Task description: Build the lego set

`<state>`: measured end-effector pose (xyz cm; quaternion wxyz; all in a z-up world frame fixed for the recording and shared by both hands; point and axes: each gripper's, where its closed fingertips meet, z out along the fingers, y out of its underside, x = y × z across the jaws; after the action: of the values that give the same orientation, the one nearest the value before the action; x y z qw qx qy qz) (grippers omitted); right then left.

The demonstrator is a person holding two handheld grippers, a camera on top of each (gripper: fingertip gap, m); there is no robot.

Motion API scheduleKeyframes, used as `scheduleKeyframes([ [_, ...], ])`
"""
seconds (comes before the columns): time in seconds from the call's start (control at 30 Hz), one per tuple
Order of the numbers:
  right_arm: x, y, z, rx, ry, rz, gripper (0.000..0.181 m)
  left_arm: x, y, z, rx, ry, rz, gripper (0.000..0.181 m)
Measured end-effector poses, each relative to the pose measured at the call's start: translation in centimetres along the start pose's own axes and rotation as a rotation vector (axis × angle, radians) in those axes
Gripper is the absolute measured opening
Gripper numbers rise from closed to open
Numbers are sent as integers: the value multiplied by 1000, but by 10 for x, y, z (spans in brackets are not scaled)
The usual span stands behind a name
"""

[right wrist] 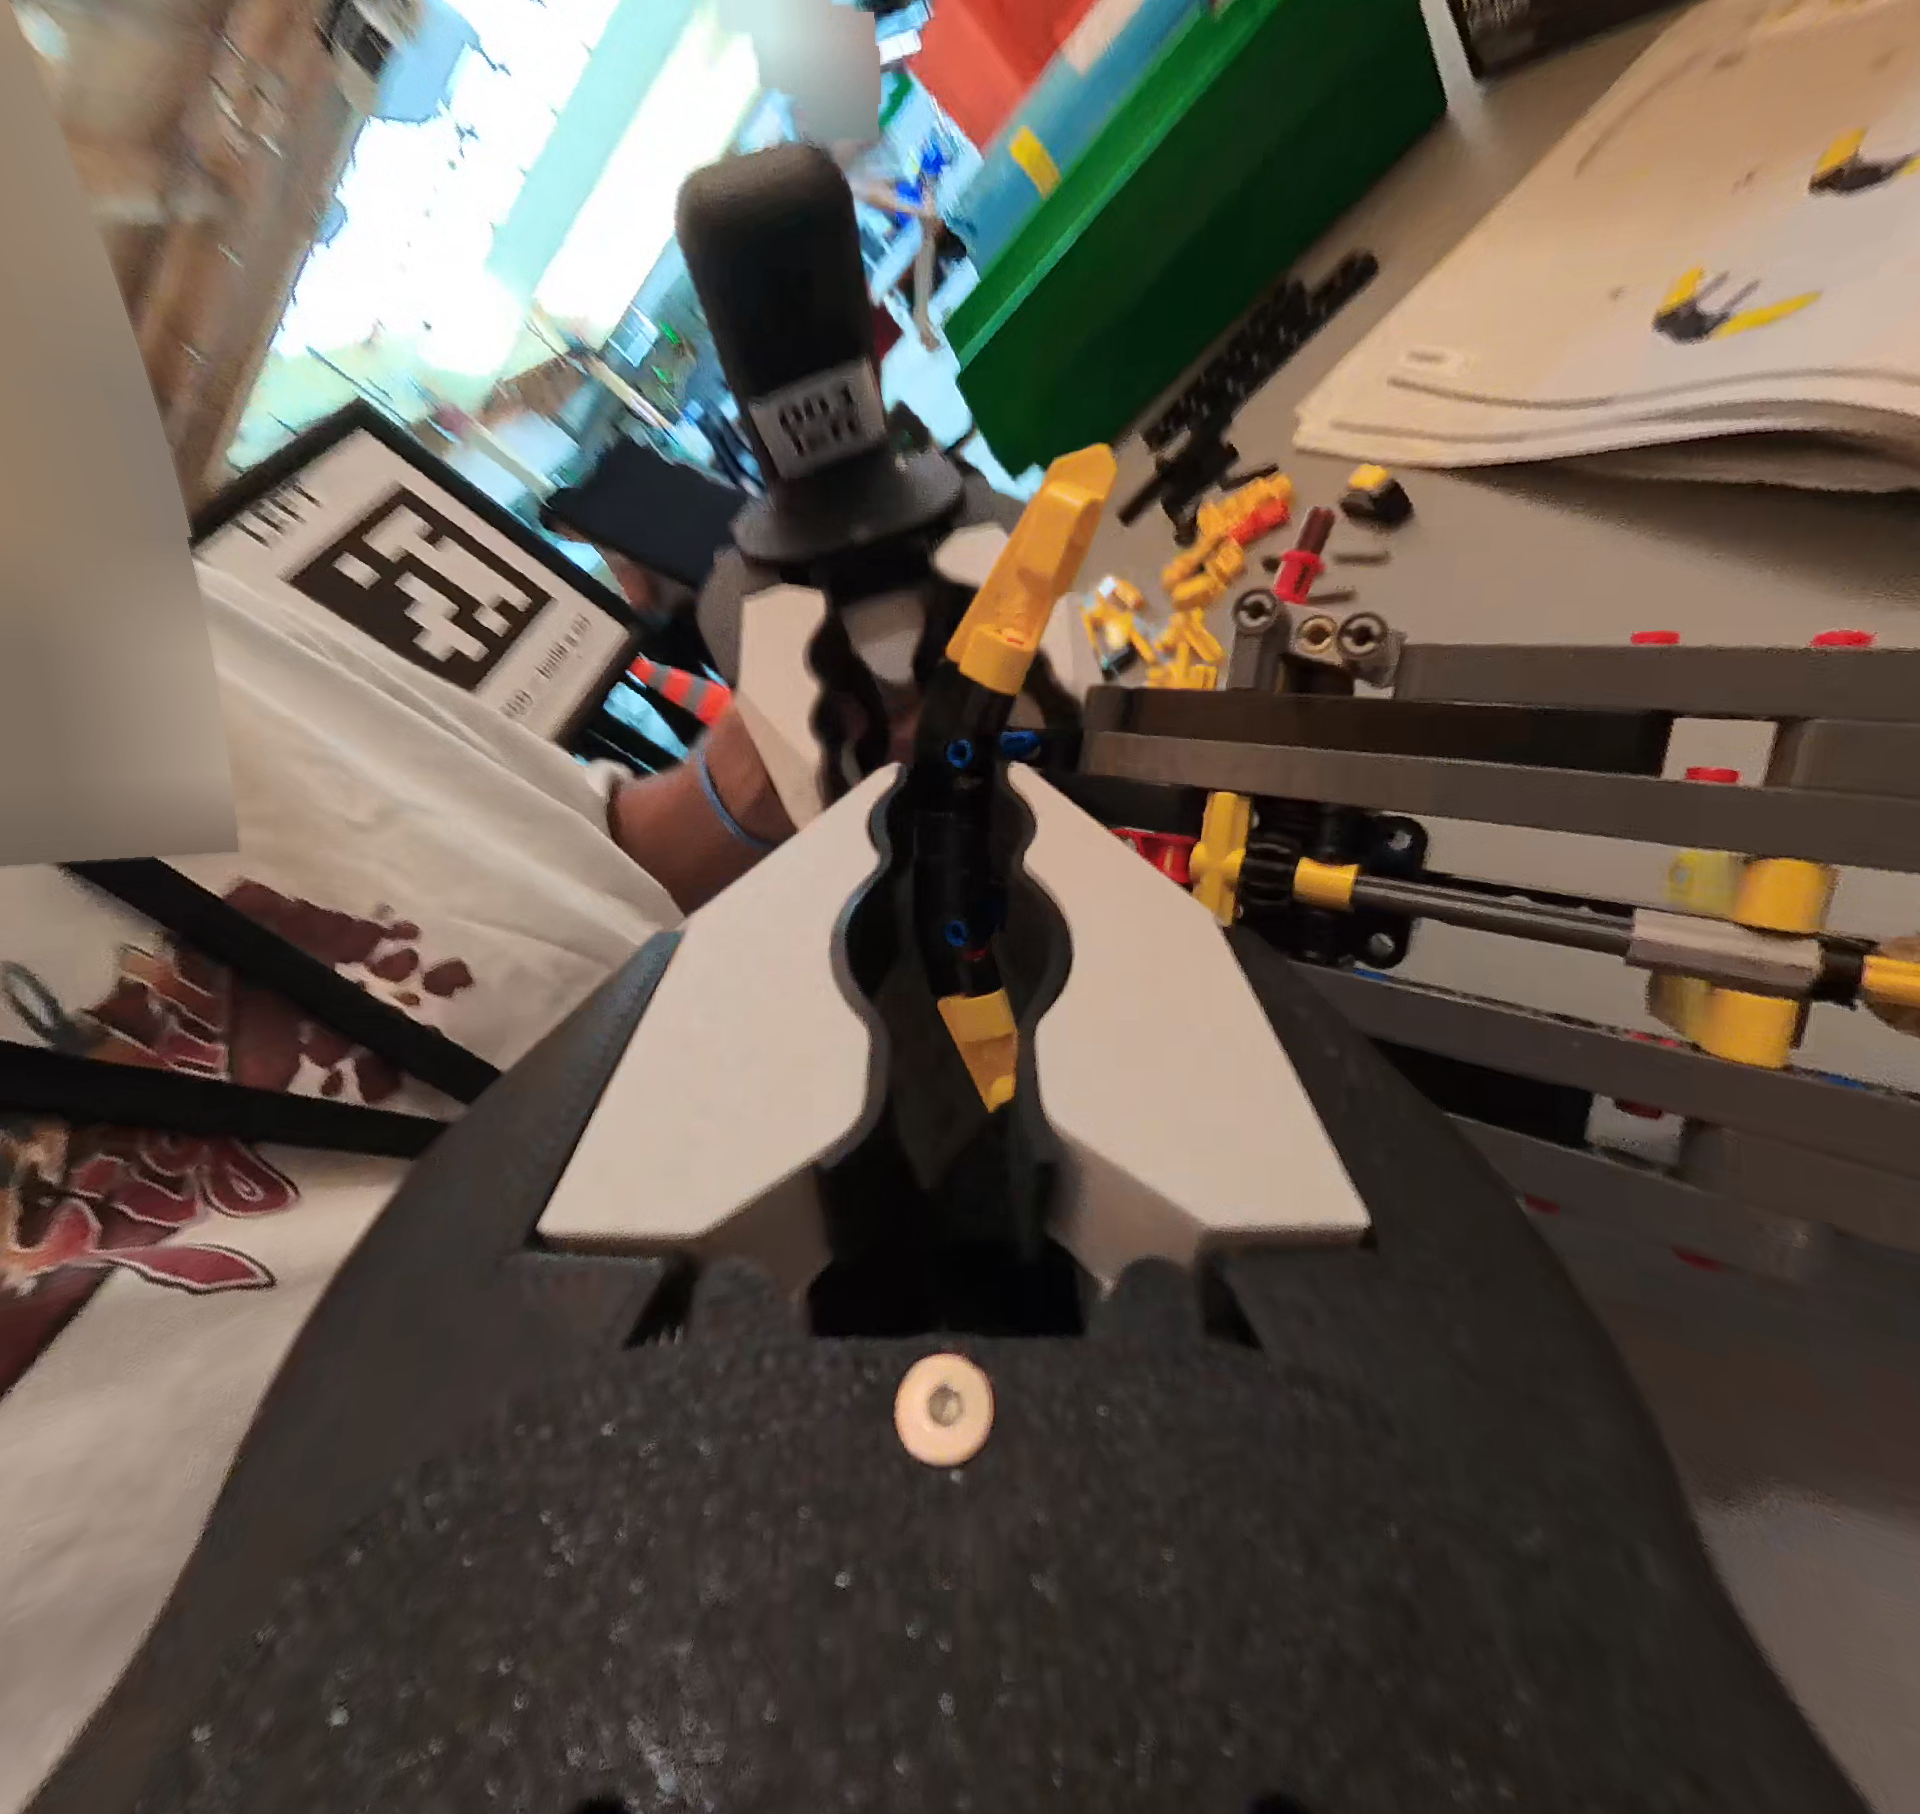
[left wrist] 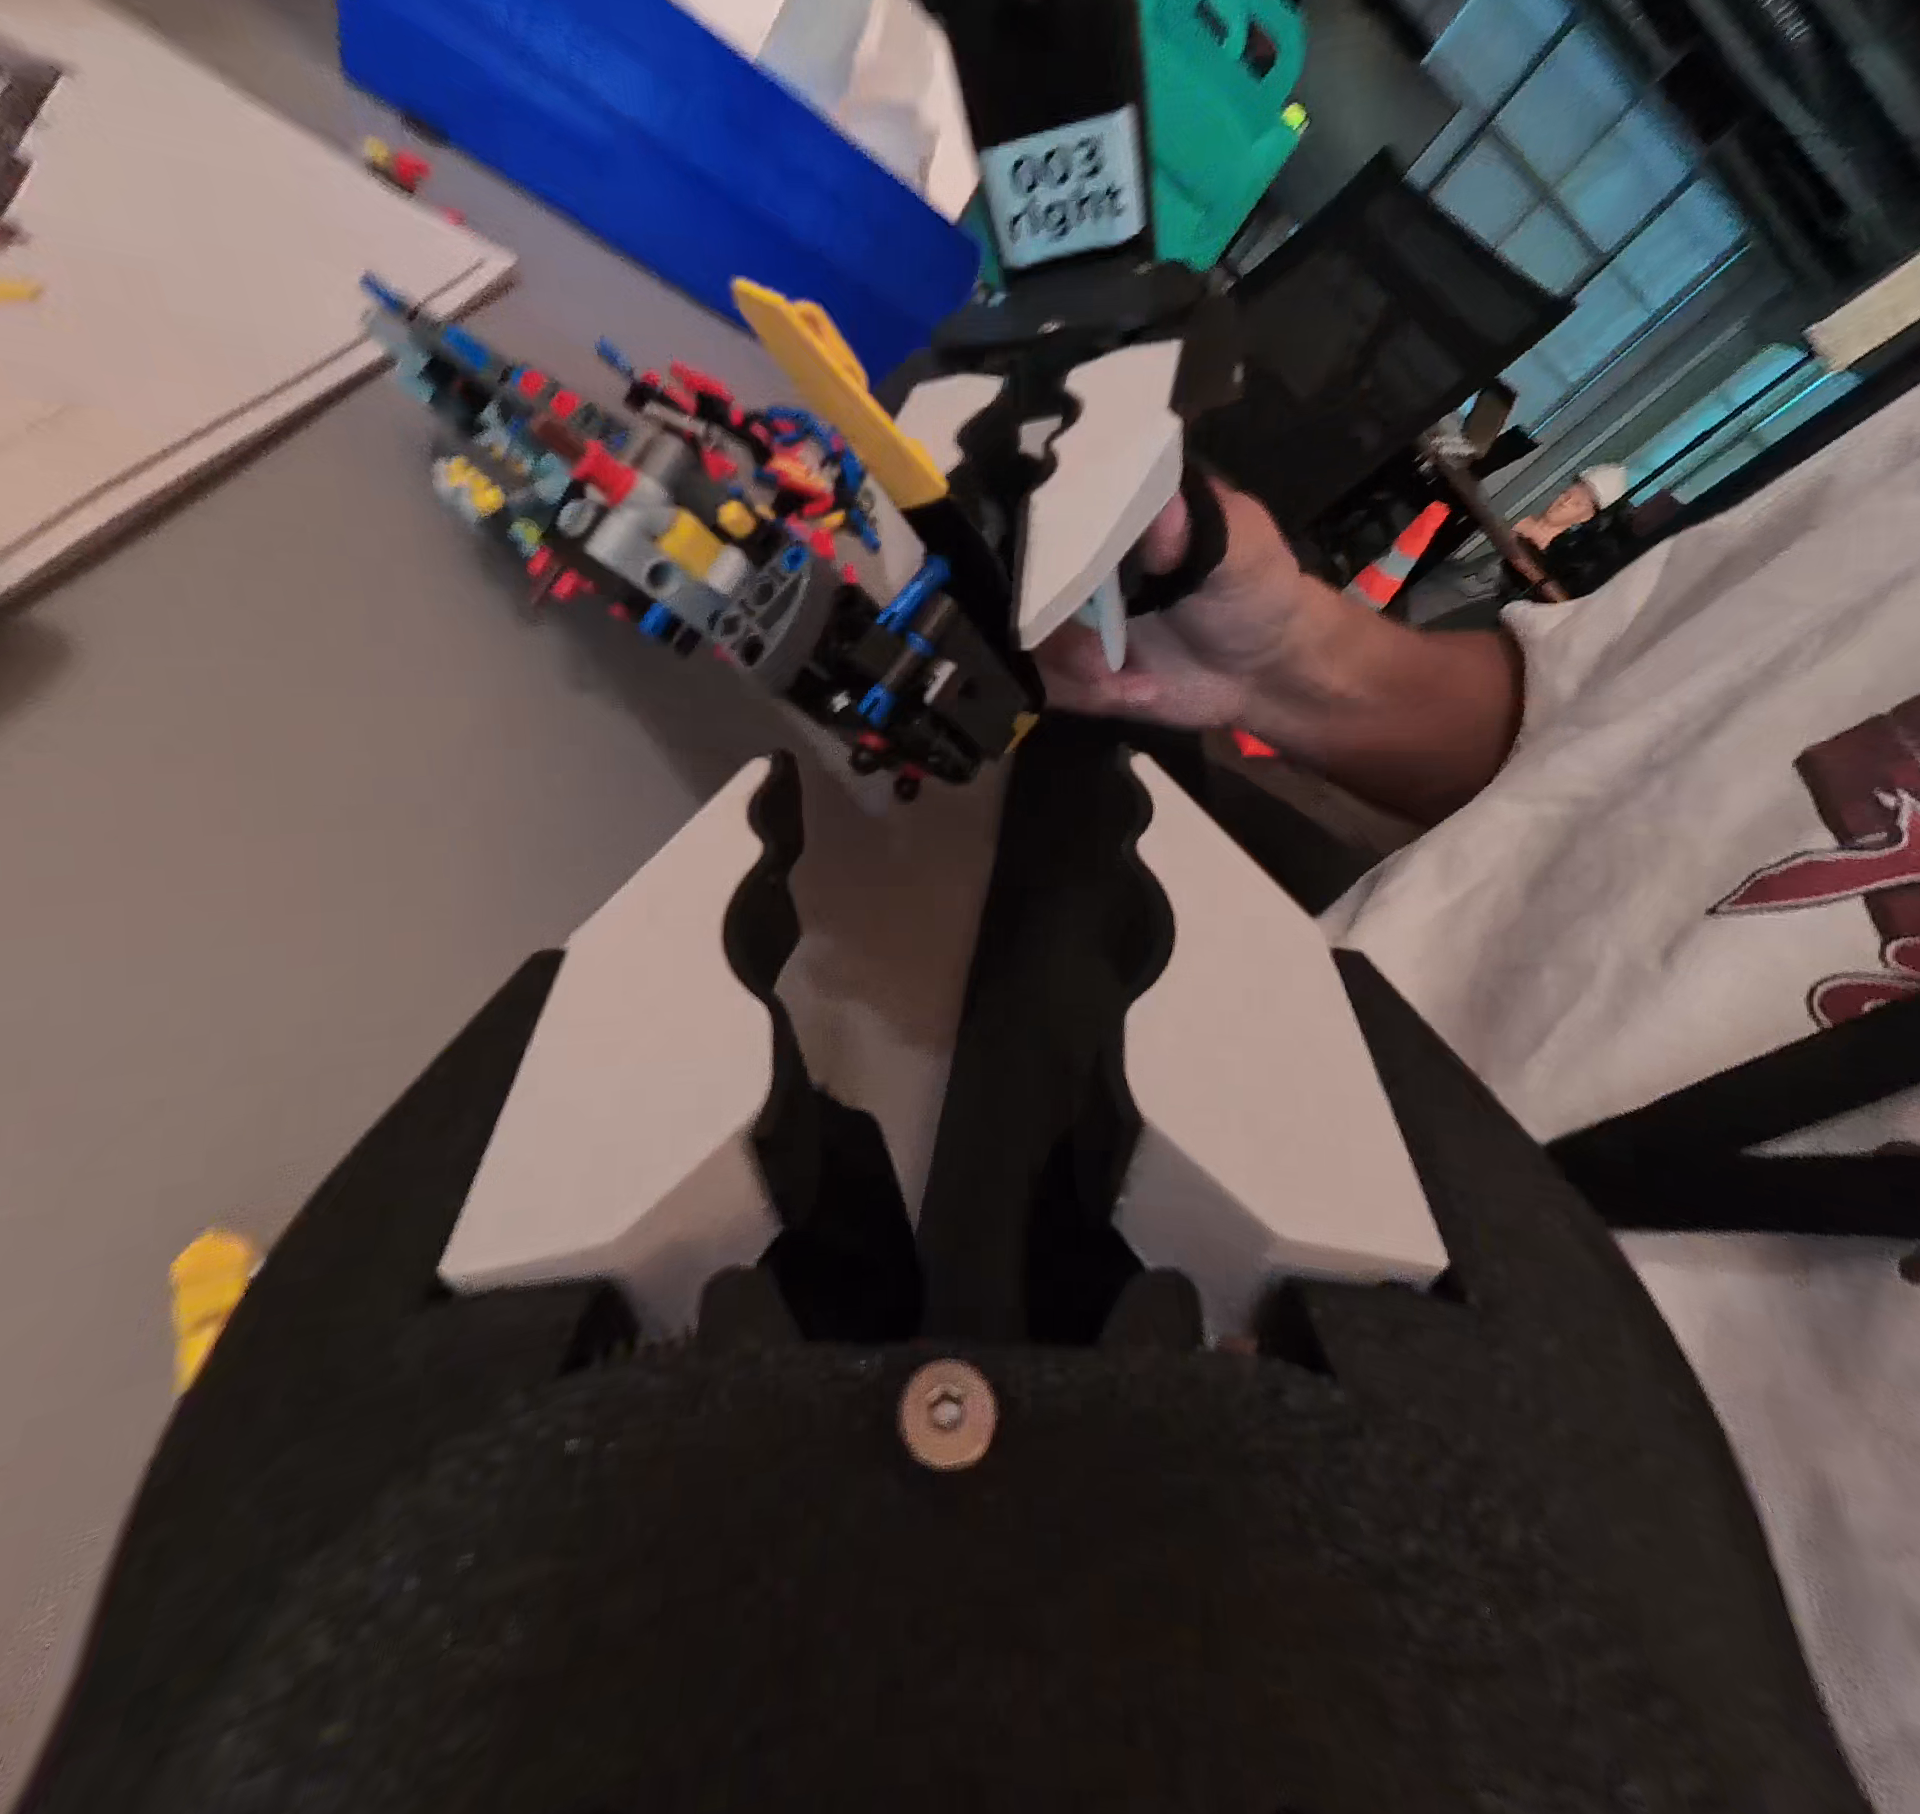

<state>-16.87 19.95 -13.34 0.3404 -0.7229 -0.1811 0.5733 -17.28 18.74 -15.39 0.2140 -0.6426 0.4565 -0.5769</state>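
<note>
Lego car (left wrist: 727,559) is getting a black-yellow arm (right wrist: 971,891). Beside the car, the right claw (right wrist: 951,788) is gripping it; the left claw (left wrist: 956,777) is pinching it too. Next, pushing it in straight.

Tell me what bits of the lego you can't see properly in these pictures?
- Black-and-yellow lego piece: right wrist view, its middle is hidden between the right gripper fingers.
- Lego model: right wrist view, cut off by the right edge.
- Small loose pieces: left wrist view, too blurred to tell apart.
</note>
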Motion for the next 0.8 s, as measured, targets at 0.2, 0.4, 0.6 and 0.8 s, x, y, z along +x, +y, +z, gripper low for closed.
scheduleKeyframes([
  [0.2, -19, -19, 3, 116, -96, -28, 13, 7, -30, 5, 255, 160, -117, 40],
  [0.4, -31, -9, 1, 46, -110, -147, 15, 20, -27, 2, 286, 228, -68, 38],
  [0.6, -36, -6, -22, -162, 193, -562, 37, 24, -15, 3, 193, 185, 64, 38],
  [0.8, -43, 3, -33, -492, 367, -868, 28, 29, 5, 10, -33, 181, 259, 38],
])
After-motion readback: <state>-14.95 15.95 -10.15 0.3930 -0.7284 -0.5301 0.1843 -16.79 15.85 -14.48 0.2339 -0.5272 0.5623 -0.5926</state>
